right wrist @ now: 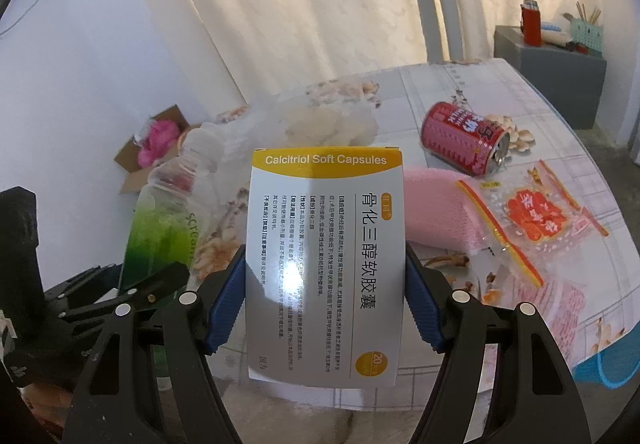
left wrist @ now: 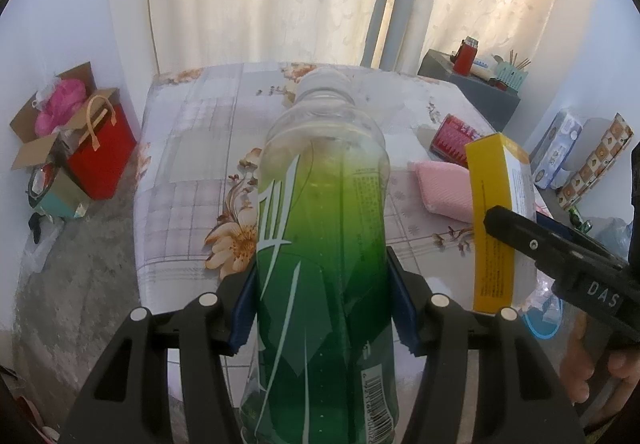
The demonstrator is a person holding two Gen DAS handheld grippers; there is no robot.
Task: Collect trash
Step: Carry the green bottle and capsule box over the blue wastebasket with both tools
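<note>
Plastic bottle [left wrist: 320, 244], empty, green label wrap, cap end pointing away toward top centre of the left wrist view. Likely light, thin-walled, squashy and a bit slick; mid-body over the label looks the safest hold, and that is where the blue pads [left wrist: 242, 308] press on both sides. Left hand-held gripper [left wrist: 324, 308] is clenched on the bottle, which runs from bottom centre of frame up through the middle, lifted clear of the tabletop [left wrist: 192, 148].

Medicine box [right wrist: 326, 264], white card with yellow top, fills centre of the right wrist view. Likely light, stiff until crushed, so gentle pressure on the narrow side edges suits it. Right hand-held gripper [right wrist: 326, 304] is grasping the box by its two long edges, printed face toward camera, top edge up.

Left on the tabletop, right half of the right wrist view: red can [right wrist: 464, 138] on its side, pink sponge [right wrist: 436, 212] just behind the box, clear snack wrapper [right wrist: 536, 220] lower right of the can. A blue bin rim [right wrist: 612, 368] peeks in at lower right, probably the drop spot.
</note>
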